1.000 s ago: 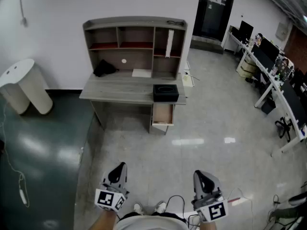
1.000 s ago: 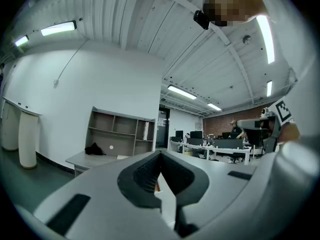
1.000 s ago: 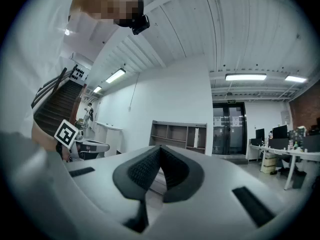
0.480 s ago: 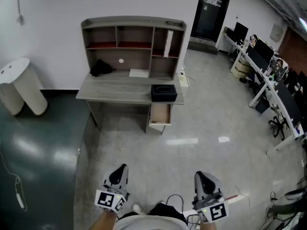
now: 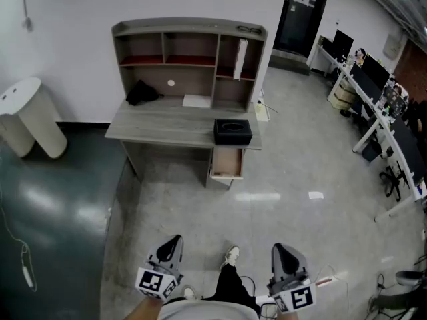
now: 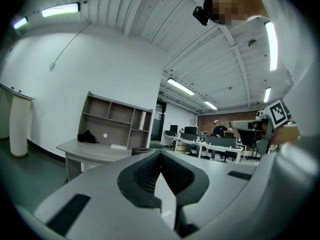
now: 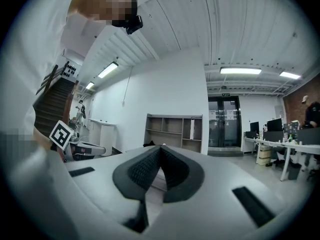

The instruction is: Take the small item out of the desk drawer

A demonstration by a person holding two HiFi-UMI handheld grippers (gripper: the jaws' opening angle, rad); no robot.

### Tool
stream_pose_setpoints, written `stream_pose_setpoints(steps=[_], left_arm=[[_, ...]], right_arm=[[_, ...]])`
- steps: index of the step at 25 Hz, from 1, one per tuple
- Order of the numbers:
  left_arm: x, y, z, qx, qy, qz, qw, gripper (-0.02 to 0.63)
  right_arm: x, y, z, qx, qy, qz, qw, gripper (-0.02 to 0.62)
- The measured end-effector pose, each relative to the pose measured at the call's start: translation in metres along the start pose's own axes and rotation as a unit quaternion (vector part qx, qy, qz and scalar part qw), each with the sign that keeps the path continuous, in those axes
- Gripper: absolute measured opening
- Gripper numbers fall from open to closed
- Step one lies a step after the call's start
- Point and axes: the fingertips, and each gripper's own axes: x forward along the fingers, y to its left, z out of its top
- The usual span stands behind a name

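L gripper [image 5: 171, 243] & R gripper [image 5: 283, 251] held low by the person's waist, side by side, both aimed fwd at the desk [image 5: 160, 124], well apart from it. Both jaws shut tip to tip, nothing btwn. Drawer [image 5: 227, 163] stands open under desk's front right corner; item inside too small to tell.

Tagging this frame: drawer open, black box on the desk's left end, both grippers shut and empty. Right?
No: the head view shows the black box at the desk's right end, above the open drawer. The left gripper and right gripper are shut and empty.
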Motion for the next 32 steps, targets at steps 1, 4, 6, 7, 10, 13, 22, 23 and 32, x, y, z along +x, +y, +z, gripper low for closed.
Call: stream_pose_setpoints(steps=[1, 4, 6, 7, 10, 13, 22, 23, 32], left_arm=[[0.013, 0.000, -0.002, 0.004, 0.005, 0.000, 1.0000, 0.017], [0.064, 0.003, -0.005, 0.009, 0.018, 0.013, 0.9997, 0.017], [0.106, 0.001, -0.002, 0.014, 0.022, 0.019, 0.9995, 0.017], [0.128, -0.002, 0.001, 0.020, 0.022, 0.019, 0.9994, 0.017], [0.192, -0.011, 0.013, 0.034, 0.018, 0.020, 0.9990, 0.017], [0.244, -0.020, 0.019, 0.041, 0.010, 0.026, 0.9988, 0.017], [0.308, -0.005, 0.033, 0.070, 0.038, 0.068, 0.9945, 0.017], [0.311, -0.002, 0.031, 0.079, 0.046, 0.071, 0.9933, 0.017], [0.350, 0.026, -0.019, 0.104, 0.100, 0.043, 0.9885, 0.017]], right_arm=[[0.013, -0.011, -0.004, 0.002, -0.001, 0.004, 1.000, 0.021], [0.057, -0.053, -0.012, 0.009, -0.009, 0.019, 1.000, 0.021], [0.084, -0.090, -0.016, 0.010, -0.010, 0.027, 1.000, 0.021], [0.097, -0.110, -0.017, 0.010, -0.009, 0.029, 0.999, 0.021], [0.129, -0.170, -0.017, 0.010, -0.012, 0.034, 0.999, 0.021], [0.151, -0.223, -0.020, 0.009, -0.010, 0.038, 0.999, 0.021], [0.204, -0.285, -0.034, 0.036, -0.012, 0.072, 0.997, 0.021], [0.210, -0.284, -0.035, 0.038, -0.011, 0.079, 0.996, 0.021], [0.260, -0.274, -0.047, 0.032, 0.018, 0.089, 0.995, 0.021]])
